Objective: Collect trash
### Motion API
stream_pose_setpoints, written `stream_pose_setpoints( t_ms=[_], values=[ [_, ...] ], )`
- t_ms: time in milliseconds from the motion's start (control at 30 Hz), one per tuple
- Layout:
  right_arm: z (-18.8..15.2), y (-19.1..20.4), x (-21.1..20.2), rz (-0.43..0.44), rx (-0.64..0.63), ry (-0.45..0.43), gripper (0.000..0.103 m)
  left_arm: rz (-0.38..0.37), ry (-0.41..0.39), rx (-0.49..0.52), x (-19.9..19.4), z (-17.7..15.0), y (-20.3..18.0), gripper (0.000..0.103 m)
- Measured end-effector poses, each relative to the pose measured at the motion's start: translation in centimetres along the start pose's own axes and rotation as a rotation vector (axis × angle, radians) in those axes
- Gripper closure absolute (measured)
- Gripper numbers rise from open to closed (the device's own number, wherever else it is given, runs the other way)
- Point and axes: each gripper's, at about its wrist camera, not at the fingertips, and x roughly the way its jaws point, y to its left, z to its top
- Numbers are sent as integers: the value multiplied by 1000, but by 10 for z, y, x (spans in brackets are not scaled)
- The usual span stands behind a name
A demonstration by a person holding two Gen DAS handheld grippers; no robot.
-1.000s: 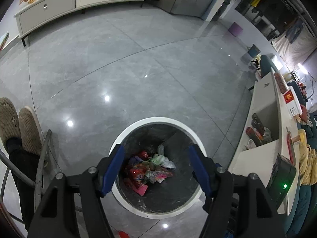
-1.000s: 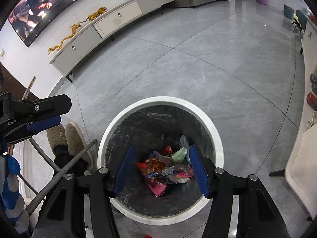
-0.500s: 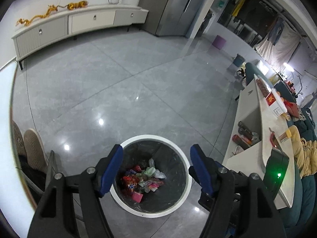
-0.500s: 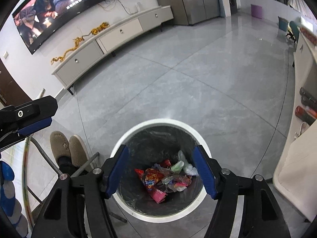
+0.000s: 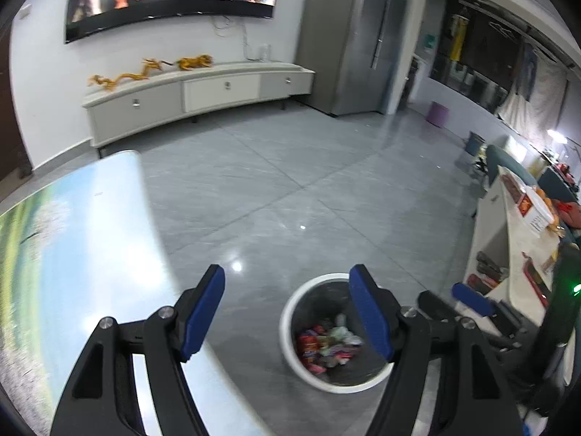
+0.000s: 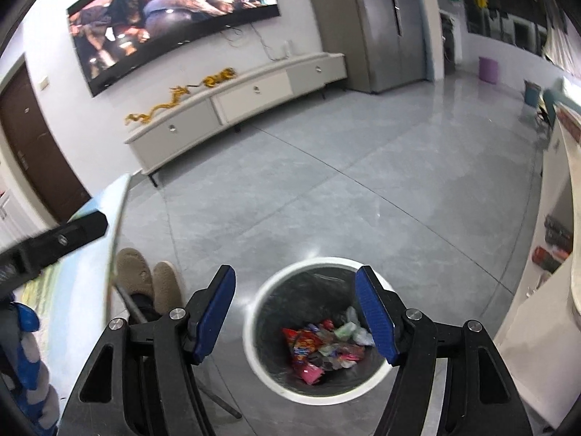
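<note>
both tools up high here, and both gaping wide with nothing between the blue pads. the left tool (image 5: 287,292) hangs partly over the edge of the glossy surface with the sky-and-grass print (image 5: 80,239), its right finger lined up over the round white-rimmed bin with the dark liner (image 5: 290,312) down on the grey tiled floor (image 5: 290,181). inside that bin sits the heap of crumpled colourful wrappers and plastic scraps (image 5: 326,343), red packets to the left of the pile, pale bits to the right. over on the right wrist view, the right tool (image 6: 295,296) frames the same bin (image 6: 254,312) between its fingers, the trash (image 6: 323,345) lying at the bottom. a pair of beige slippers (image 6: 150,281) stands on the floor just left of the bin, beside the surface edge. the left tool's black body pokes in from the left.
</note>
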Motion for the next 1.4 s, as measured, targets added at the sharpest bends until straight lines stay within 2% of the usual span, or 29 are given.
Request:
stream_pose_setpoints(
  t_ms=[100,433,667,967,1400],
  values=[
    [1,27,-11,33,-42,-18,36,72,-24,-8,-17,-11,26,34],
    [-8,102,-33,142,-146,-46,35,215,-100,-93,-78,-41,102,33],
    [-20,140,-41,214,-204,-53,35,276,-133,-182,-111,-64,150,33],
    [-48,183,-39,281,-275,-35,35,367,-165,-235,-134,-86,186,33],
    [-71,211,-17,255,-327,-1,35,525,-204,-235,-142,-103,199,33]
  ],
)
